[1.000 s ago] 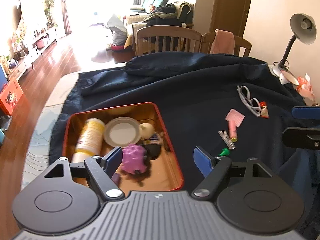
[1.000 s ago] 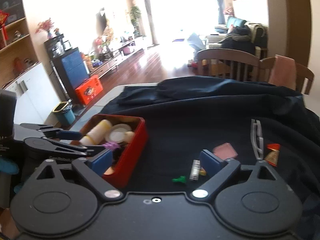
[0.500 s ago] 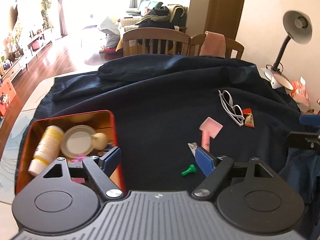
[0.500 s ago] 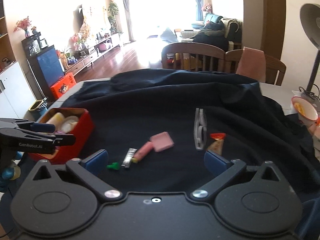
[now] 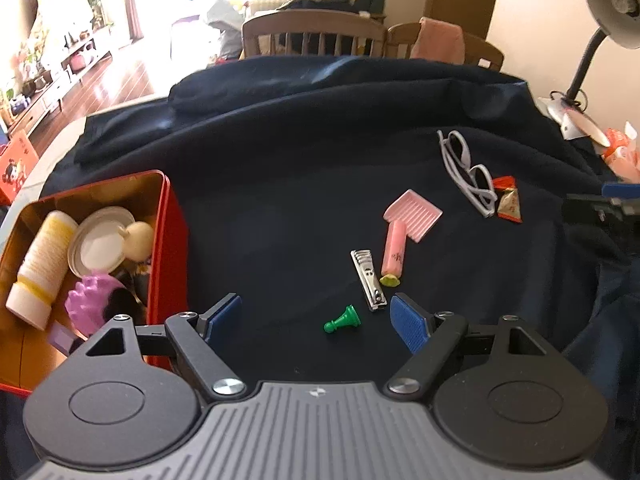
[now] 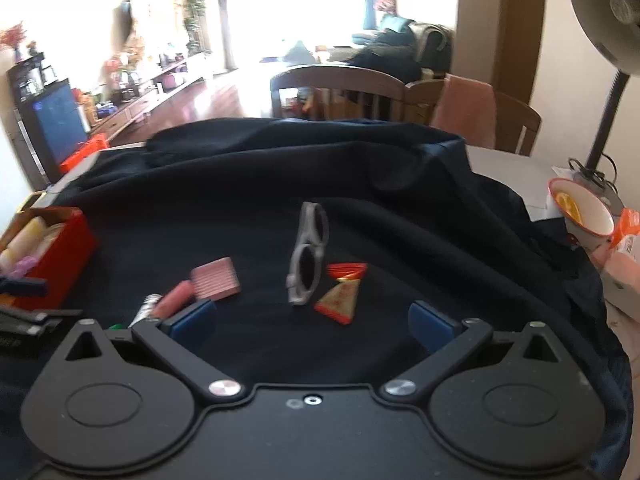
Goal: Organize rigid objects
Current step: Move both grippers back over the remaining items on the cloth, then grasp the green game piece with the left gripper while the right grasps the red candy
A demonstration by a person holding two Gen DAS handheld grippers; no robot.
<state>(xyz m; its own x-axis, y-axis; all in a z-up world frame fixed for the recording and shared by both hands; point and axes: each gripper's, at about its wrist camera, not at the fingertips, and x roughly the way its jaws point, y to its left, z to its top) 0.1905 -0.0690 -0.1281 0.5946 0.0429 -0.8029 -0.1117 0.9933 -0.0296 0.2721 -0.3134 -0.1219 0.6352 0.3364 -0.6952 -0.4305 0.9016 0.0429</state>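
Left wrist view: the left gripper (image 5: 316, 320) hangs with fingers spread, empty, over a green pawn (image 5: 342, 319) lying on its side, base to the right. Clipper (image 5: 368, 280) runs near-to-far beside it. Red tin (image 5: 170, 248) sits left, partly cut off. Right gripper (image 6: 312, 320) gapes empty near blurred sunglasses (image 6: 308, 260).

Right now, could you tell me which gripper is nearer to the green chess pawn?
Left. The green pawn lies just ahead between the left gripper's open fingers; the right gripper is off to its right, facing the sunglasses.
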